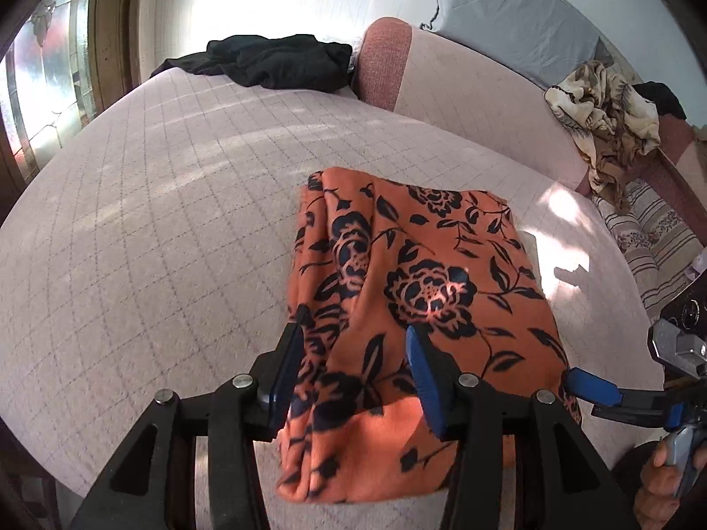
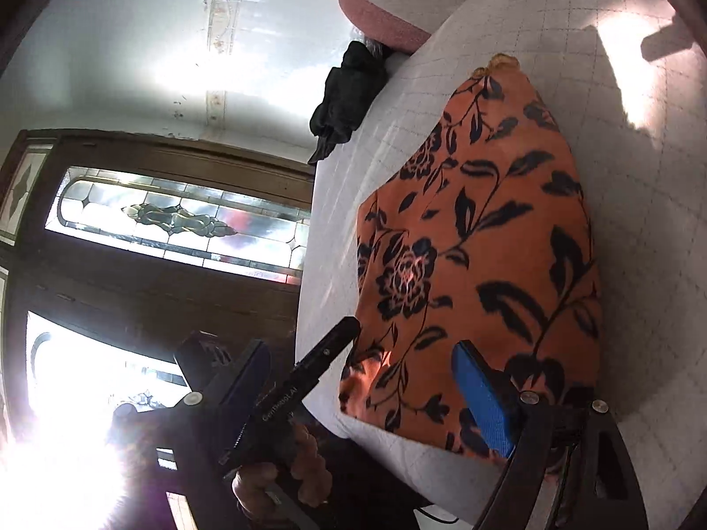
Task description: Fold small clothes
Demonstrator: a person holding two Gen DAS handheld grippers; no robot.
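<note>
Left gripper: jaws partly open above the near end of the orange floral garment, gripping nothing.
Right gripper: jaws wide; empty; cloth edge beside the blue pad, lower right.
Garment: folded compact, frame centre, on the quilted surface.
Progress: this piece looks nearly finished.
Remaining: black clothes, upper left; beige pile, upper right.

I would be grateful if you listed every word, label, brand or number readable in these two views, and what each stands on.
"GenRobot.AI": pale print along the black body of the left gripper, seen in the right wrist view; small and only just legible.
Dial-like markings on the dark device at the right edge of the left wrist view: too small to read.
Orange floral cloth: pattern only, no text.
</note>
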